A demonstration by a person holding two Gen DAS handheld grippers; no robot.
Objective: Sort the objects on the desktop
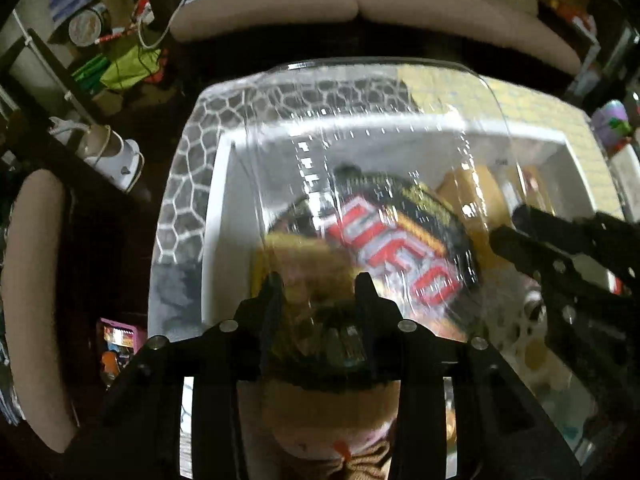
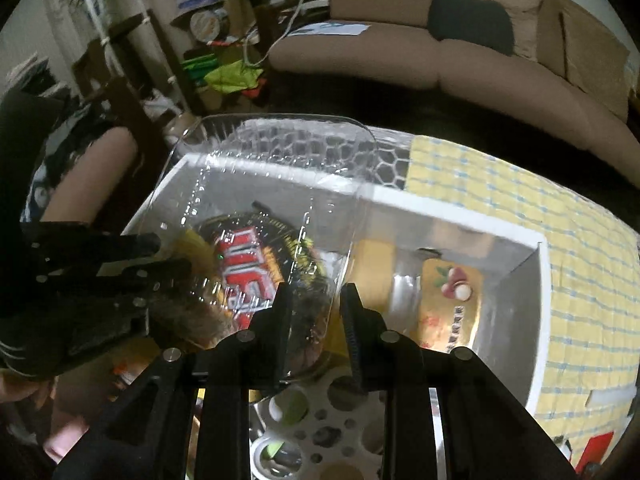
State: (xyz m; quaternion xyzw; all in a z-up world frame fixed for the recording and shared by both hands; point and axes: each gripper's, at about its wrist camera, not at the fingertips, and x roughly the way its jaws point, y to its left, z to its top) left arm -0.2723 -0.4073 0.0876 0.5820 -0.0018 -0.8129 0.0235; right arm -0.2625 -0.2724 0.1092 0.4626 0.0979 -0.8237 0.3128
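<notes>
Clear plastic container [image 1: 372, 152] is held over white box [image 2: 538, 304] by both grippers, left gripper [image 1: 320, 286] & right gripper [image 2: 316, 296] each narrowed on its rim; box already holds sorted pkgs; set-down is judged left.

Clear lid [image 1: 360, 128] was glossy see-through plastic, grippers [image 1: 318, 284] matt black plastic, tablecloth [image 2: 580, 248] soft woven cloth.

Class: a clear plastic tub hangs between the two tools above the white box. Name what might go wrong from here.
1. The clear plastic tub is carried only by its thin edges, at the left tool and the right tool; if either grip is loose, it may tilt or slip.
2. The white box already holds a UFO pack and other packets, so the tub may land askew on them.
3. The tub's wall could catch the box rim.
</notes>
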